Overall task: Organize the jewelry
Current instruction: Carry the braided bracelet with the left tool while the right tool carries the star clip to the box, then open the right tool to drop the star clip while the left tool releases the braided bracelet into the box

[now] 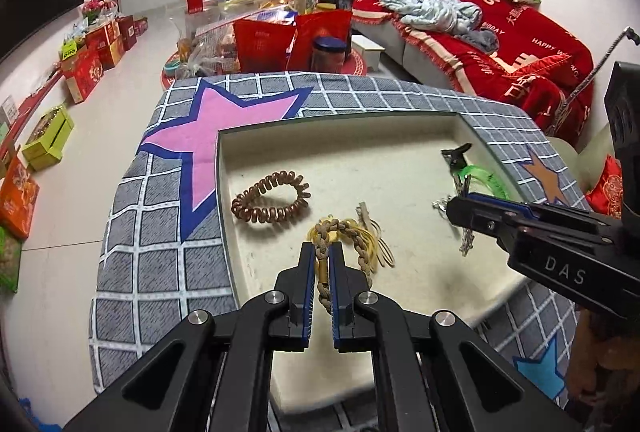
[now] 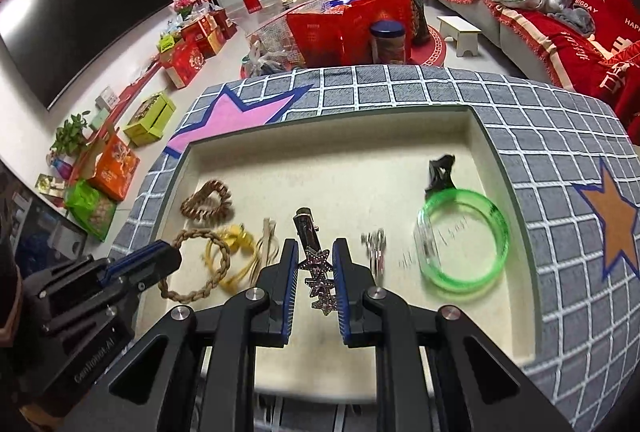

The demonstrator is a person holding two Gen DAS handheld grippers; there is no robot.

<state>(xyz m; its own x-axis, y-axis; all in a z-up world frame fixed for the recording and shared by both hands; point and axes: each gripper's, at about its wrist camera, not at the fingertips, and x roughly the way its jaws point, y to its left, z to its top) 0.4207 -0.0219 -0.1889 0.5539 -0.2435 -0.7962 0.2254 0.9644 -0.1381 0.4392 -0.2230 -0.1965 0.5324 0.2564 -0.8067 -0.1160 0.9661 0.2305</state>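
Left gripper (image 1: 321, 252) fingers pinch the braided bracelet (image 1: 326, 232) at lower centre of the tray (image 1: 360, 136); right gripper (image 2: 315, 264) fingers narrowly bracket (perhaps touching) the star hair clip (image 2: 318, 272), centre frame.

Braided bracelet (image 1: 325, 264) is lying in the tray (image 1: 360, 140), beside yellow bands (image 2: 236, 252). Coil tie (image 1: 272, 202) is sitting left; star clip (image 2: 318, 280) centre; green bangle (image 2: 464, 240) right.

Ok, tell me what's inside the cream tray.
In the tray: coil hair tie, braided bracelet, yellow bands, star clip, green bangle, black clip, a small silver piece. The near end is hidden by the grippers.
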